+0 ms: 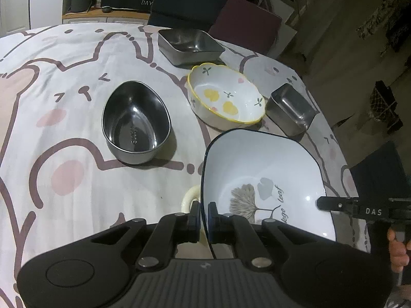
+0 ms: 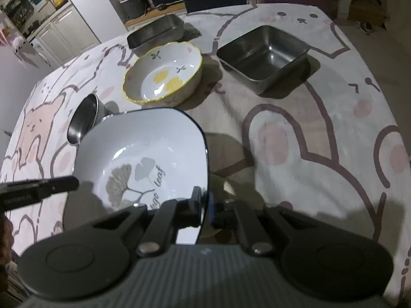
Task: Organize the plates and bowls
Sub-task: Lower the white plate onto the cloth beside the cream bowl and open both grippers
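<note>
A metal oval bowl (image 1: 136,125), a flowered bowl (image 1: 226,97) and two metal square tins (image 1: 190,45) (image 1: 291,109) are sitting on the cartoon-print tablecloth (image 1: 64,141), with a cream handle (image 1: 190,200) peeking beneath the white square plate (image 1: 257,169). Both the left gripper (image 1: 203,211) and right gripper (image 2: 204,200) are pinching its dark-rimmed, leaf-printed opposite edges near the table's near edge.
</note>
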Motion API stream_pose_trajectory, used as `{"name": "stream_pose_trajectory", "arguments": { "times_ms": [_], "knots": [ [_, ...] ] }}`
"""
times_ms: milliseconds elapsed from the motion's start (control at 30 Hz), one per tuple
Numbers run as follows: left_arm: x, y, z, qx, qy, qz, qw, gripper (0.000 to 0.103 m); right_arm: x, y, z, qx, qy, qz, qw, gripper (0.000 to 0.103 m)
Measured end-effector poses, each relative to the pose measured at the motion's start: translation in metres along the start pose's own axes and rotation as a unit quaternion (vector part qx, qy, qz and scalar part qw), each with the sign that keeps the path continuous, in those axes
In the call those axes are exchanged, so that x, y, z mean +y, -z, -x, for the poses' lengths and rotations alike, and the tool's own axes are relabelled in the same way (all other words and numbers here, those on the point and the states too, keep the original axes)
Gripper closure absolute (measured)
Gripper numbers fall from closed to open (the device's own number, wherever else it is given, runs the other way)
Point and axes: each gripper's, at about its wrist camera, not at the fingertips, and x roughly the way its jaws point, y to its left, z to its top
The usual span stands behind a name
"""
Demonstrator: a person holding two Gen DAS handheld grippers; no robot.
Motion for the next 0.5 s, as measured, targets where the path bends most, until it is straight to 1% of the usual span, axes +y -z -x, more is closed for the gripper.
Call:
{"name": "stream_pose_trajectory", "arguments": {
  "times_ms": [133,500],
  "knots": [
    [-0.0014,0.0008,-0.0001,0.000,-0.001,-0.006,1.0000,0.098,0.0007,-0.0008,-0.0004,0.001,0.001,0.000,1.000,0.096],
    [-0.0010,0.0006,-0.0012,0.003,0.000,-0.005,1.0000,0.098,0.0005,-0.0011,0.0001,-0.001,0.002,0.000,1.000,0.096]
  ]
}}
